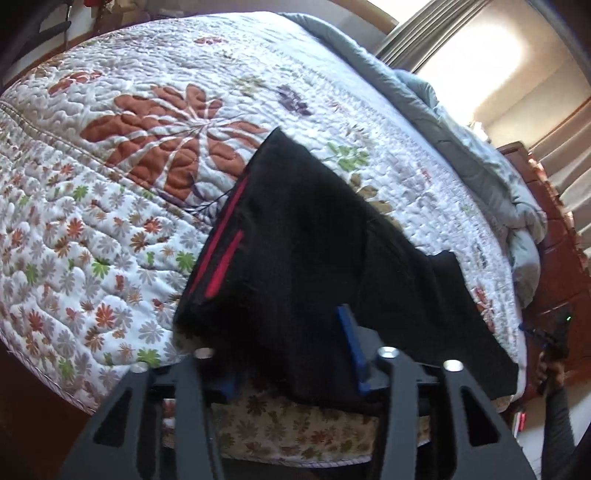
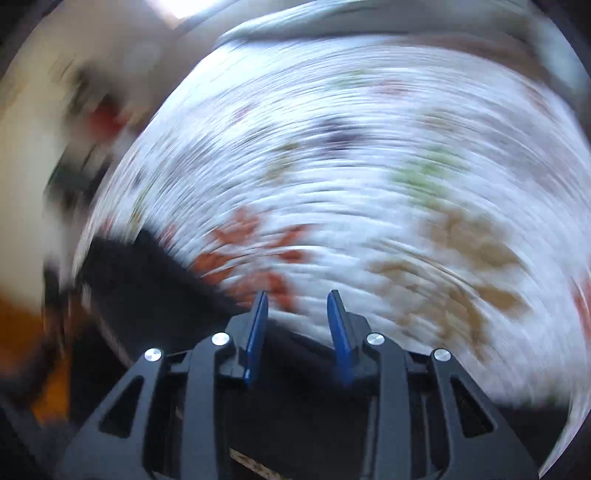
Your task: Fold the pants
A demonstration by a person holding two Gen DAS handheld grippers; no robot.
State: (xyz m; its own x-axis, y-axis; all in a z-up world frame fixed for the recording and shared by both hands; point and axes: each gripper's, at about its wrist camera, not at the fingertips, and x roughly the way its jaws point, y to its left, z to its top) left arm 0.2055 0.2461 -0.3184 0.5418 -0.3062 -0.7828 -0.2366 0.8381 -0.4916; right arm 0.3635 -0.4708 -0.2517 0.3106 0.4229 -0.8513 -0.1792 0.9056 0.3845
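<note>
Black pants (image 1: 295, 240) with red side stripes (image 1: 221, 236) lie folded on the flowered quilt (image 1: 110, 229), reaching to the bed's near edge. My left gripper (image 1: 291, 325) is at that near edge with its jaws apart. Its right blue finger (image 1: 351, 343) rests on top of the cloth. The left finger is mostly covered by the pants' near hem. In the blurred right wrist view my right gripper (image 2: 299, 314) is open above the quilt (image 2: 369, 184), nothing between its fingers, and the pants (image 2: 147, 280) lie to its lower left. It also shows small, in a hand, as the right gripper (image 1: 550, 336).
A grey-blue duvet (image 1: 480, 147) is bunched along the far right side of the bed. Beyond it are curtains (image 1: 413, 33) and red-brown wooden furniture (image 1: 554, 229). The bed's front skirt (image 1: 277, 435) drops off just below my left gripper. A sleeve (image 1: 557, 417) shows at the right edge.
</note>
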